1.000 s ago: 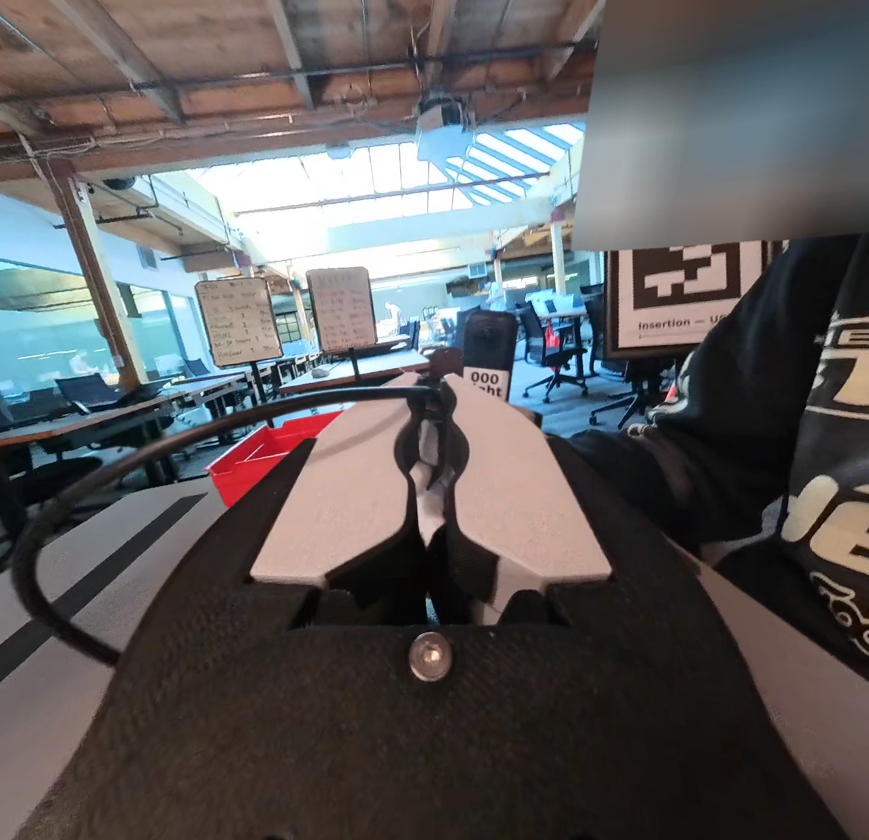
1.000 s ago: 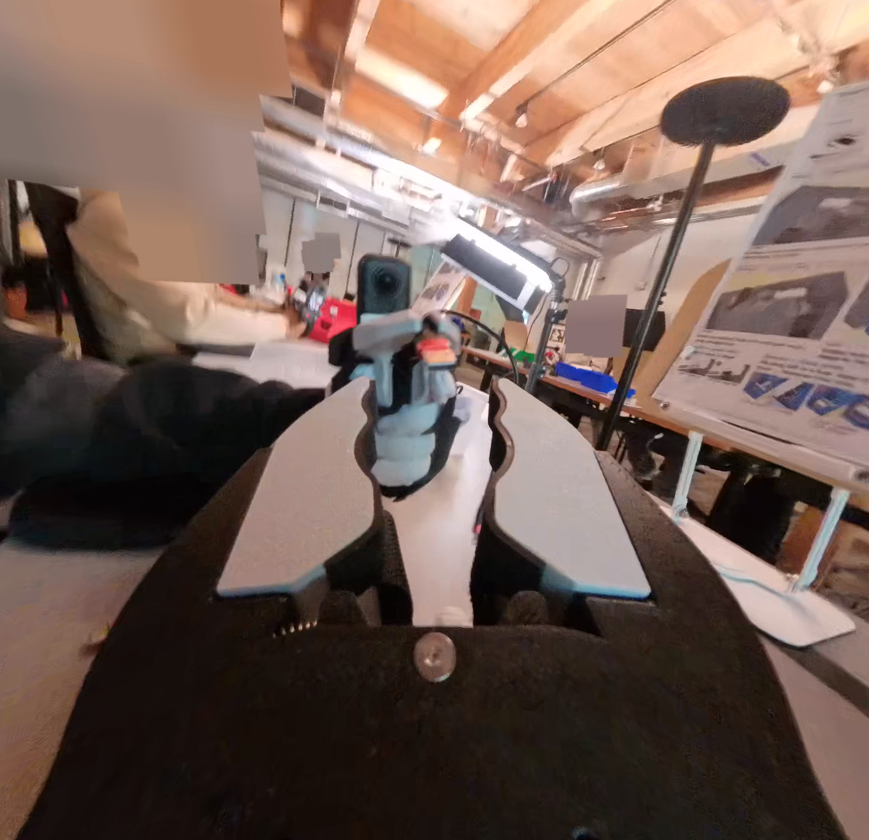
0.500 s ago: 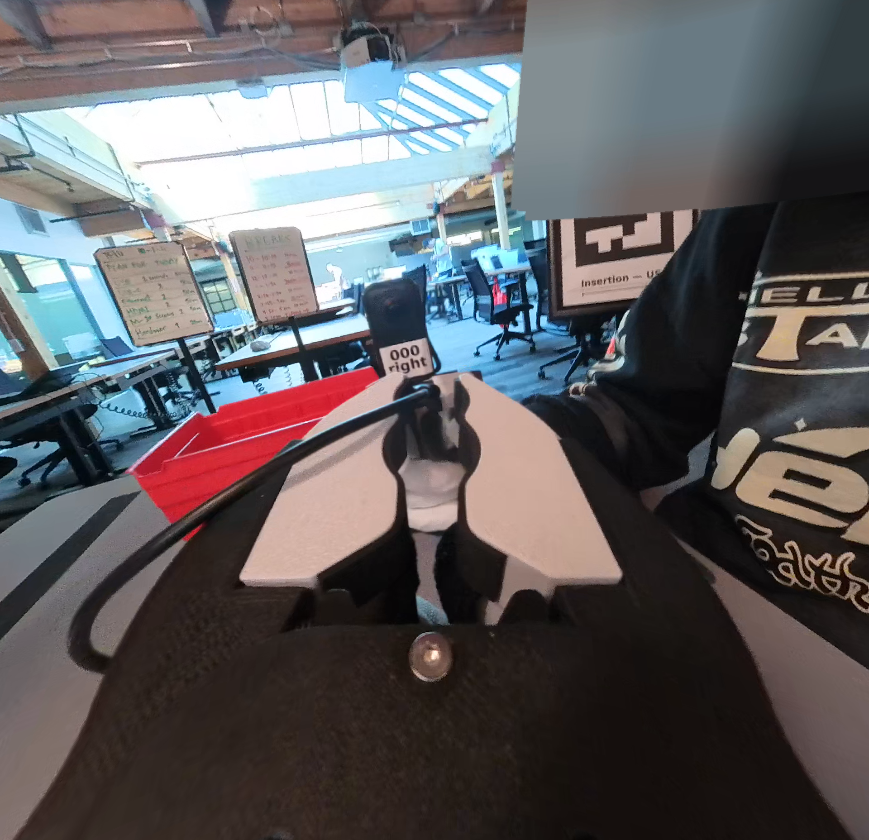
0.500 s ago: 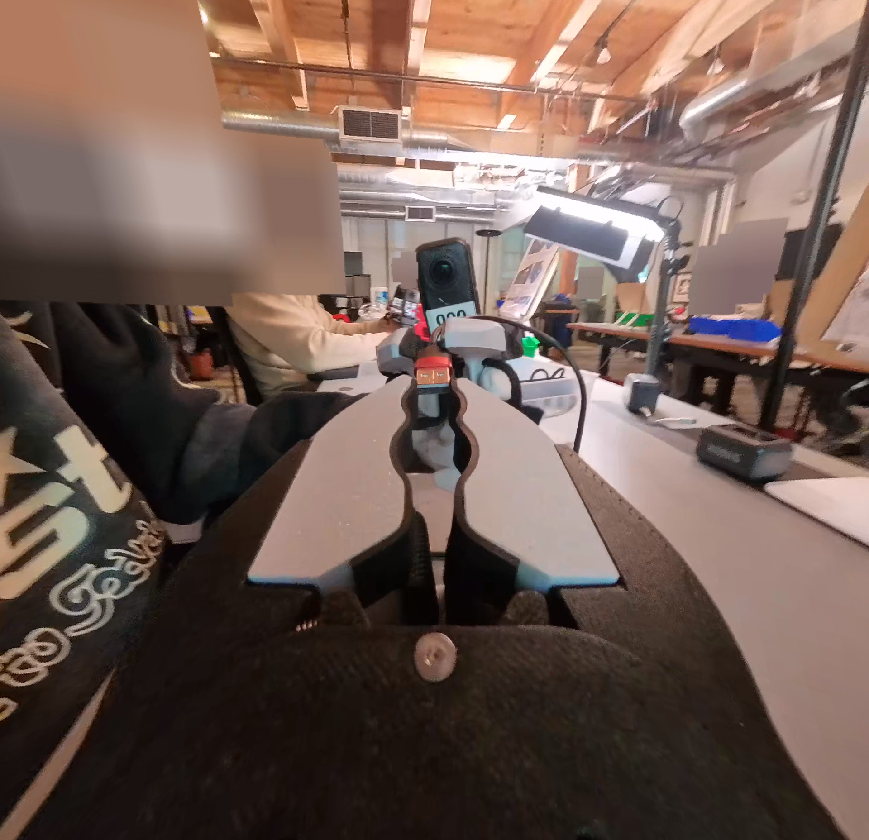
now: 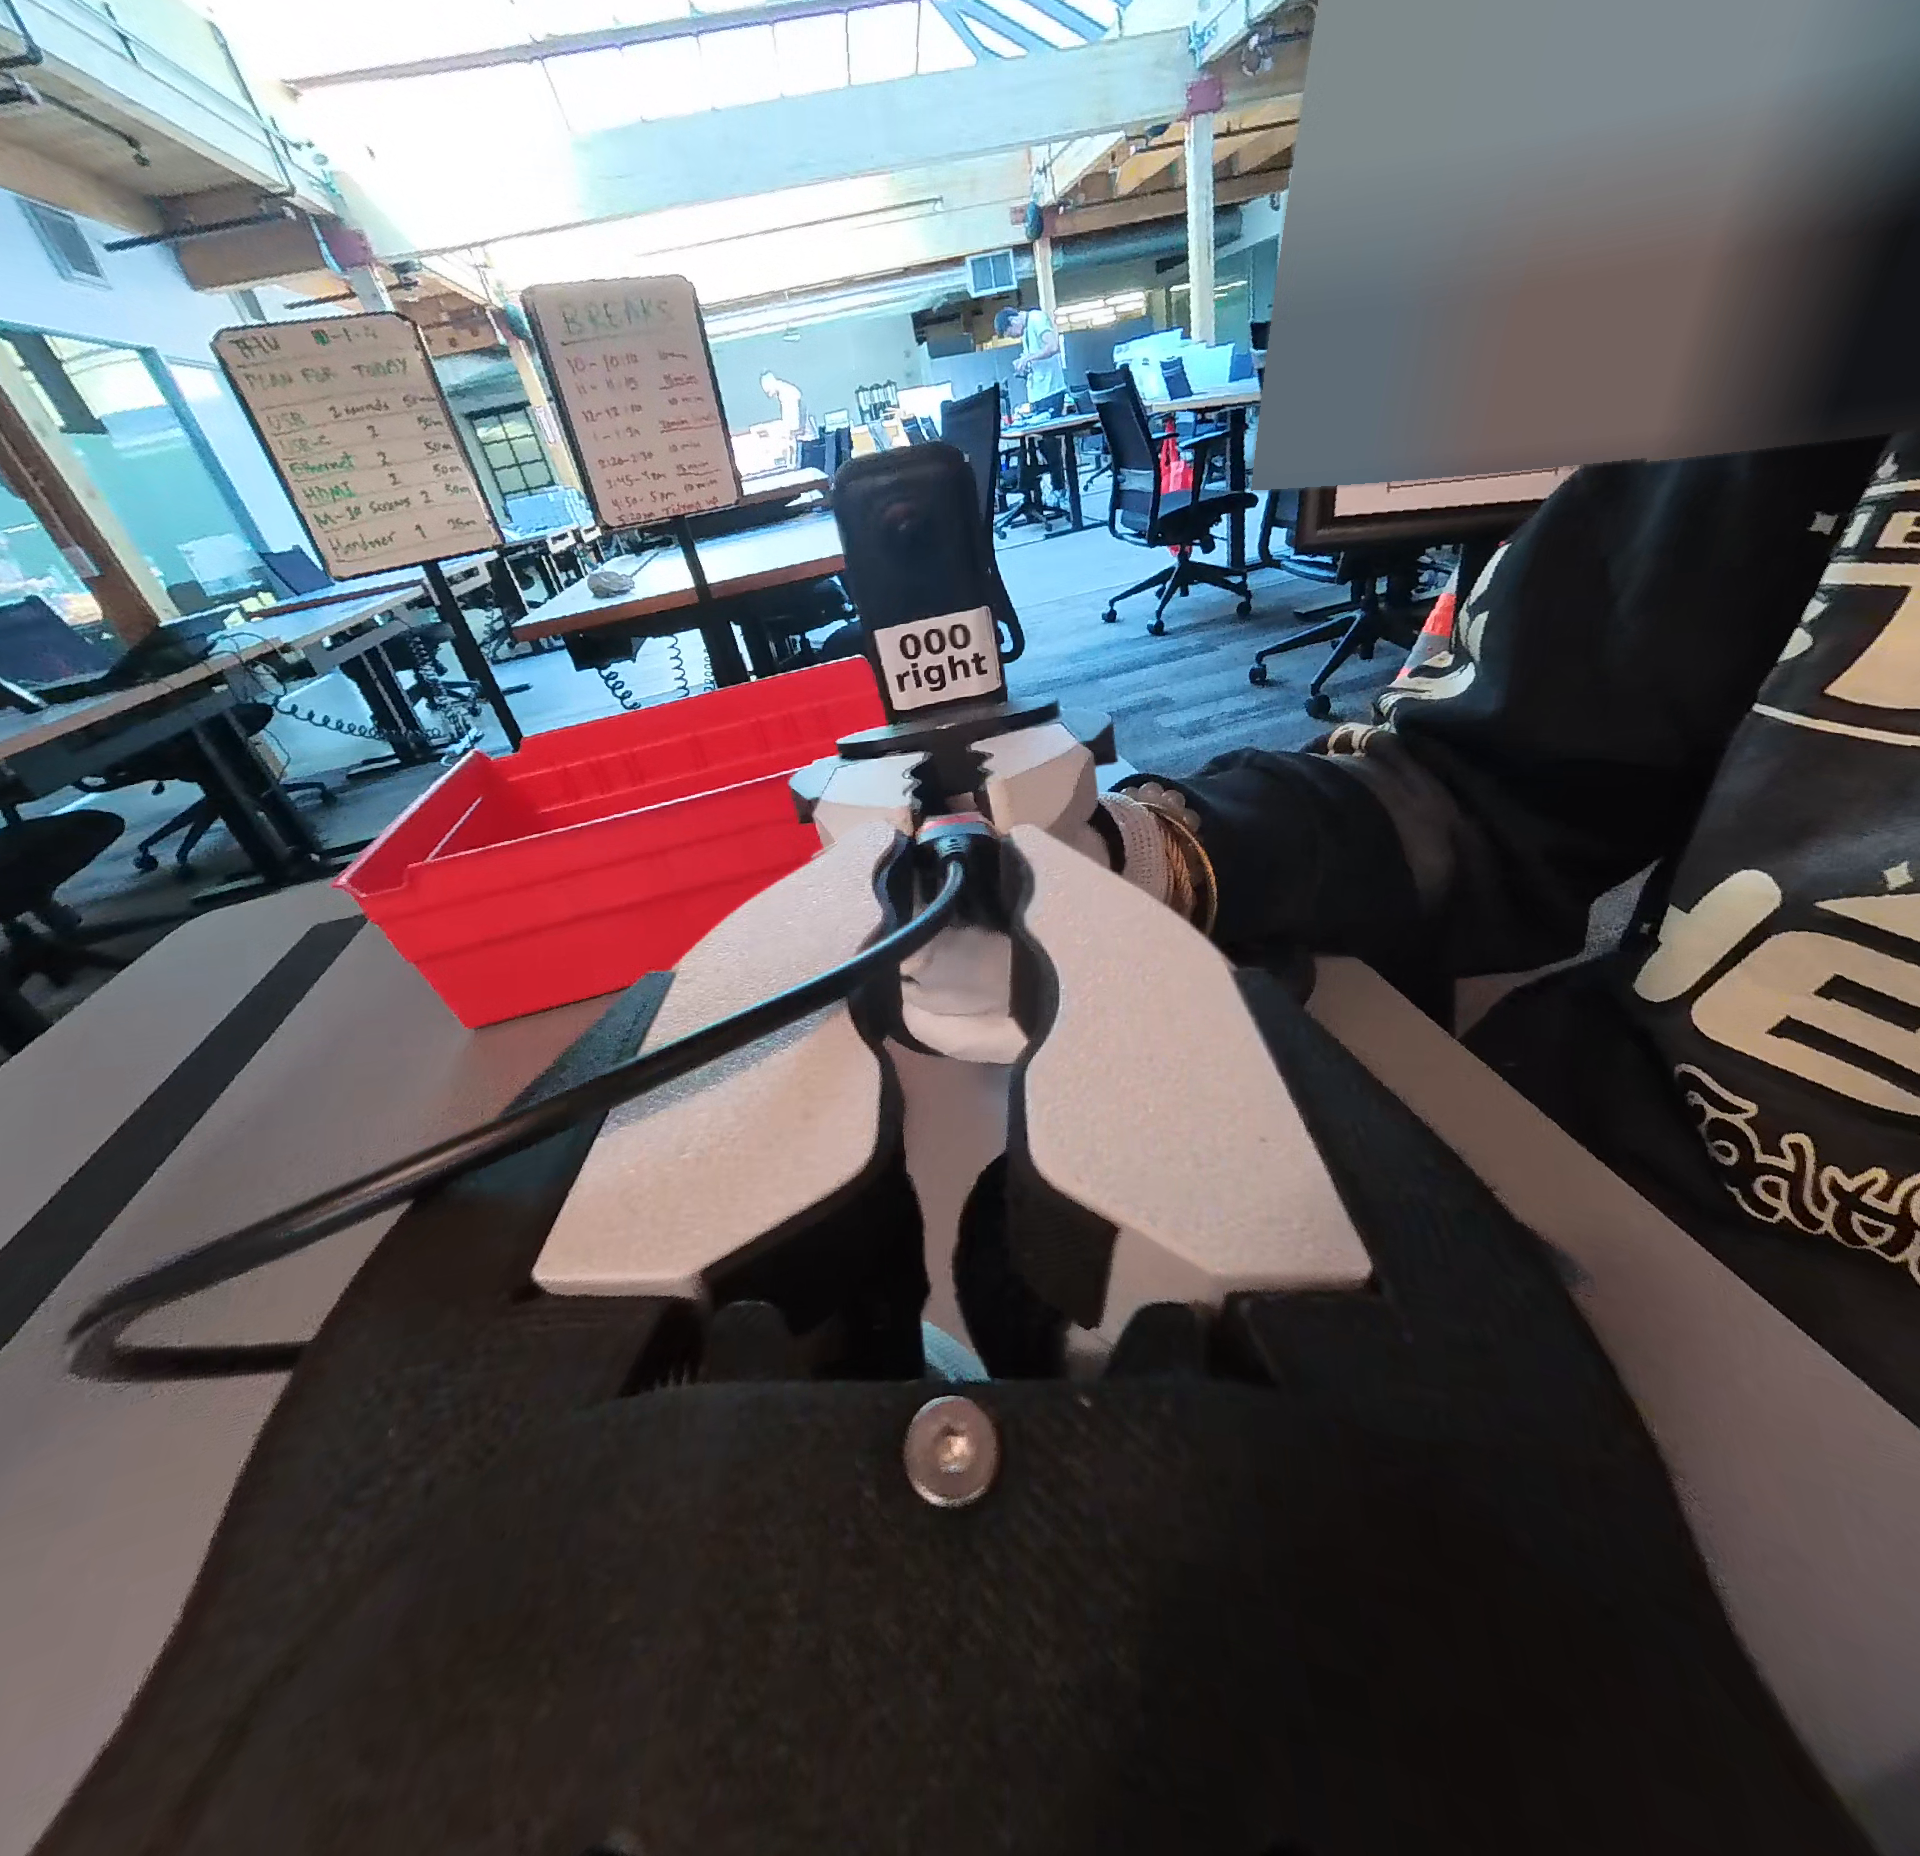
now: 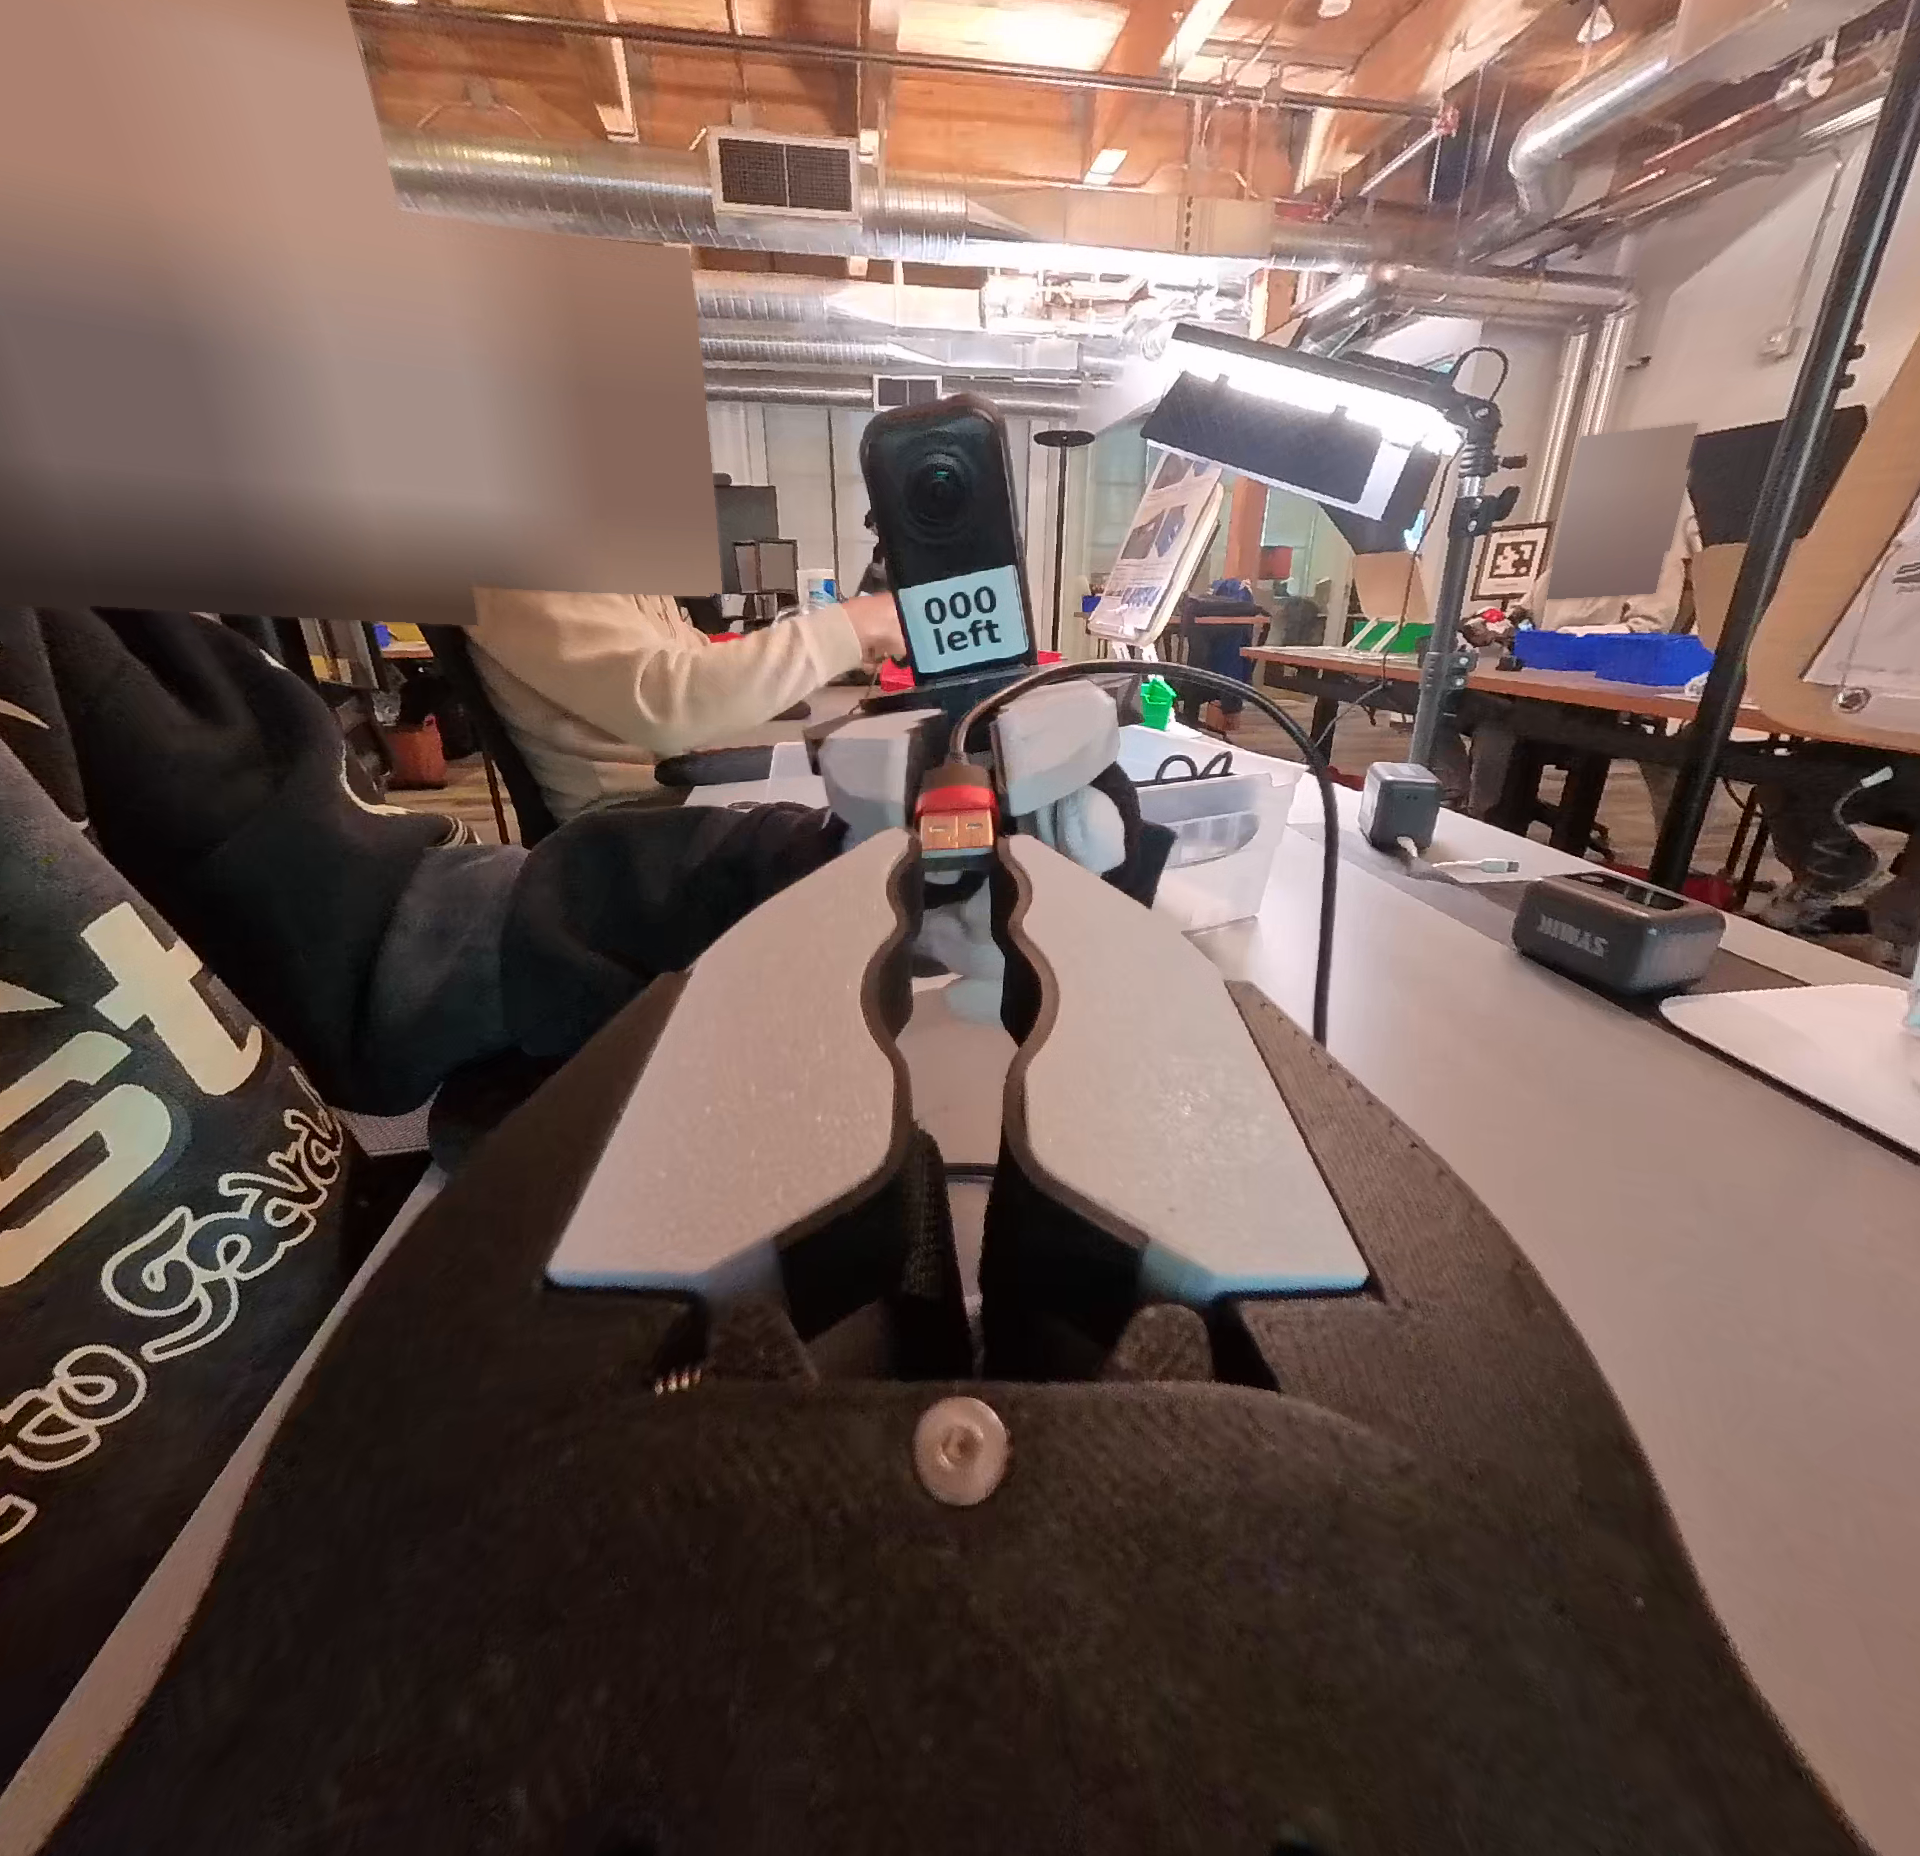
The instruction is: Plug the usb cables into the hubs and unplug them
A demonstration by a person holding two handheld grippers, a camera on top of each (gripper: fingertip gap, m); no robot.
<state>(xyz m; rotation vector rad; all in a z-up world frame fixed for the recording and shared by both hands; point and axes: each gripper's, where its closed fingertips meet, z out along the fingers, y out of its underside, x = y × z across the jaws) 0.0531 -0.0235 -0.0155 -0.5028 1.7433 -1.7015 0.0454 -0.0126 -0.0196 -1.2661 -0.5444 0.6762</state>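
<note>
Right wrist view shows our left gripper [image 6: 958, 767] pinching the red USB plug [image 6: 956, 819], its metal end pointing straight at our right gripper [image 6: 954, 850]. Right's jaws squeeze the plug's tip. We see no hub.

The bin [image 5: 582, 850] sits on the table [image 5: 208, 1058], left of the left gripper [image 5: 951, 861].
</note>
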